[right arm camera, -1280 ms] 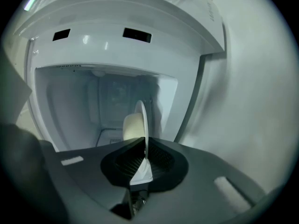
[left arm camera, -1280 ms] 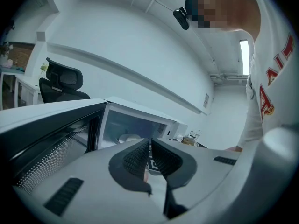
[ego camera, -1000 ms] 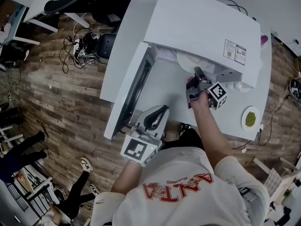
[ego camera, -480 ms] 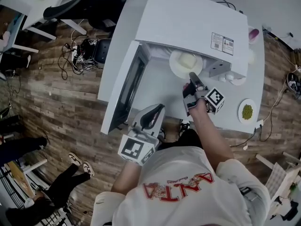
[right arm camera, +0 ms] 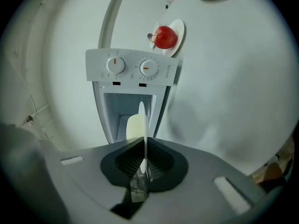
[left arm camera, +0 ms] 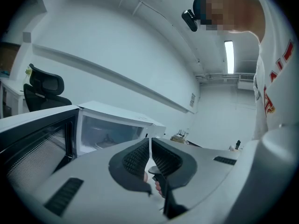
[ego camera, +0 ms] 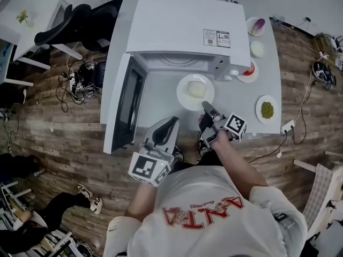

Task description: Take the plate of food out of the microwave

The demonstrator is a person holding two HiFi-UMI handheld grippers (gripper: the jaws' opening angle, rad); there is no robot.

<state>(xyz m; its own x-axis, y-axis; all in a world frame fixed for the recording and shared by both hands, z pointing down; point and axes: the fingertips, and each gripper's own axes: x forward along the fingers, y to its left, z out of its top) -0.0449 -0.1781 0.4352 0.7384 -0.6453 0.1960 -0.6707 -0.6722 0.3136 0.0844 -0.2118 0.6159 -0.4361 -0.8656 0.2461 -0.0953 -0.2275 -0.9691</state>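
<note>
The white microwave stands on the white table with its door swung open to the left. A white plate carrying pale yellow food is just outside the cavity, over the table. My right gripper is shut on the plate's near rim. In the right gripper view the plate shows edge-on between the jaws of the right gripper, food on its left face. My left gripper hangs near the table's front edge, shut and empty, and its view shows the left gripper pointing toward the microwave.
To the microwave's right lie a small plate with a red fruit, a plate of green food, a plate with a purple item and a white round item. A black office chair stands at far left.
The plate has come out of the microwave cavity toward me, carried by the right gripper. The left gripper has stayed near the table's front edge.
</note>
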